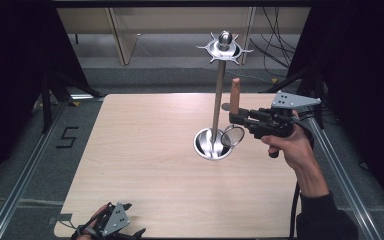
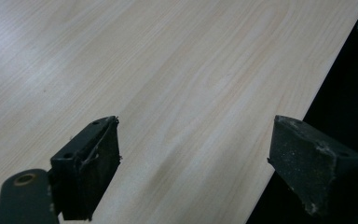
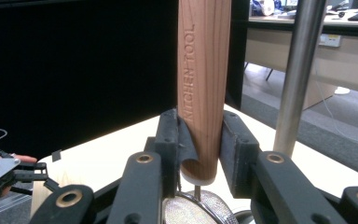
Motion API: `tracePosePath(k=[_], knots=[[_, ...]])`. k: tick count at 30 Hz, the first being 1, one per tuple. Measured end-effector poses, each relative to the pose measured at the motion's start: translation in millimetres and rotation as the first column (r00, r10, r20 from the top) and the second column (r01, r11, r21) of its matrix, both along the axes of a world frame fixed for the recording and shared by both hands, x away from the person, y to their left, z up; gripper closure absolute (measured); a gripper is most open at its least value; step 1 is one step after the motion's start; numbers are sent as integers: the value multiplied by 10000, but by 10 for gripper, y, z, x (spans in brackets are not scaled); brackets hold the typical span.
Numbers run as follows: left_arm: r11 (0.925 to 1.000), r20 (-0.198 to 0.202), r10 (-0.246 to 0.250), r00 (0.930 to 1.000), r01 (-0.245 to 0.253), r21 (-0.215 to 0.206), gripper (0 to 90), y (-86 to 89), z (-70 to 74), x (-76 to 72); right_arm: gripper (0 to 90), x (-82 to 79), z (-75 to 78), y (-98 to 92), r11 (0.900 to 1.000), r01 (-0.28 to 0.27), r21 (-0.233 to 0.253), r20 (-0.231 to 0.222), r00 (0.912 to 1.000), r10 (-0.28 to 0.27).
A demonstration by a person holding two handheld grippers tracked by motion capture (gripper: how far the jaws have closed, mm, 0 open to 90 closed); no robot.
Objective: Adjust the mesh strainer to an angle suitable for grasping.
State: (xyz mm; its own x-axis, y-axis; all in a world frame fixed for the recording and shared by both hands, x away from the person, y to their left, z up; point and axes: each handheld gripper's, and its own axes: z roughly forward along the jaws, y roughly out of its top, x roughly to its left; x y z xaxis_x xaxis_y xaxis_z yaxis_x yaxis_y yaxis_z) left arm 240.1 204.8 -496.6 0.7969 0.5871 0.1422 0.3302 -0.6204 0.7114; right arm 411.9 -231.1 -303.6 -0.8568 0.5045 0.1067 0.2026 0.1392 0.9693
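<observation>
Spanning a dark-walled room, the pale wooden bench (image 1: 150, 165) carried a steel stand (image 1: 219, 95); the right hand-held gripper (image 1: 236, 118) clenched the upright wooden strainer handle (image 1: 236, 95) beside it.

The strainer's handle (image 3: 202, 88) is reddish, fine-grained wood with a smooth matt finish and lettering pressed into it; below it a metal pin leads to shiny fine wire mesh (image 3: 196, 211). The utensil stand (image 1: 218, 95) is polished, mirror-bright metal from its dished base to the ball on top. The table (image 1: 145, 150) is pale wood-grain laminate with a soft sheen, and the left gripper's (image 2: 193, 158) black pads (image 2: 307, 158) look matt, rough and scuffed.
</observation>
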Motion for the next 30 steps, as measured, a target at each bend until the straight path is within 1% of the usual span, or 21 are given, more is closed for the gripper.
tracePosePath(k=[2,4,5,6,7,9,11,12,14,16,17,19,20,21,22,23,24,25,27,28,30], knots=[[10000,1,-1,10000,1,-3,156,0,0,0,716,-2,18,-3,10000,0,-20,-93,10000,0],[10000,6,13,10000,-13,-1,156,2,-1,1,716,38,82,-10,9999,83,-77,71,9999,-82],[10000,3,7,10000,-7,5,156,2,-1,1,716,39,102,-11,9999,137,-31,-75,9999,-138],[10000,3,7,10000,-7,5,156,2,-1,1,716,39,102,-11,9999,137,-31,-75,9999,-138],[10000,-9,0,10000,0,1,156,1,-1,1,716,64,113,-16,9999,127,-52,207,9997,-126],[10000,3,5,10000,-5,-6,156,1,-1,0,716,89,163,-23,9999,145,32,117,9998,-146],[10000,3,3,10000,-3,1,156,1,0,0,717,94,179,-28,9998,203,-6,159,9997,-202],[10000,-1,2,10000,-2,5,156,1,-1,0,716,90,192,-26,9997,260,9,38,9997,-260],[10000,-10,-5,10000,5,6,156,0,-1,0,716,124,221,-38,9995,313,-45,241,9992,-312],[10000,-15,-19,10000,19,9,156,0,-1,0,716,124,226,-41,9992,387,0,177,9991,-387],[10000,-24,-16,10000,16,5,156,0,-2,0,716,137,225,-41,9994,334,80,125,9994,-335],[10000,25,-13,10000,13,56,156,1,-2,3,716,170,224,-64,9987,501,-27,221,9985,-501],[10000,76,-12,10000,12,93,156,3,1,4,716,188,213,-67,9988,496,49,5,9988,-496],[10000,-13,-34,10000,34,25,156,0,-2,2,716,188,213,-67,9988,496,49,5,9988,-496],[10000,4,-5,10000,5,30,156,0,-2,1,716,204,213,-75,9982,596,-5,94,9982,-596],[10000,-8,-35,10000,35,41,156,1,-2,2,716,218,210,-70,9985,546,79,-7,9985,-546],[10000,-37,-28,10000,28,27,156,-1,-4,0,716,230,215,-63,9983,582,53,-126,9982,-582],[9999,101,-16,9999,15,110,156,3,2,2,716,241,219,-54,9983,590,-10,-145,9982,-590],[9999,124,-8,9999,6,104,156,2,3,1,716,270,233,-35,9987,505,-60,-129,9986,-506],[10000,-37,-42,10000,42,49,156,1,1,0,716,279,241,-26,9985,539,-91,-98,9985,-540],[10000,-82,-78,9999,79,13,156,1,1,0,716,290,246,-12,9985,537,-71,-106,9985,-538]])
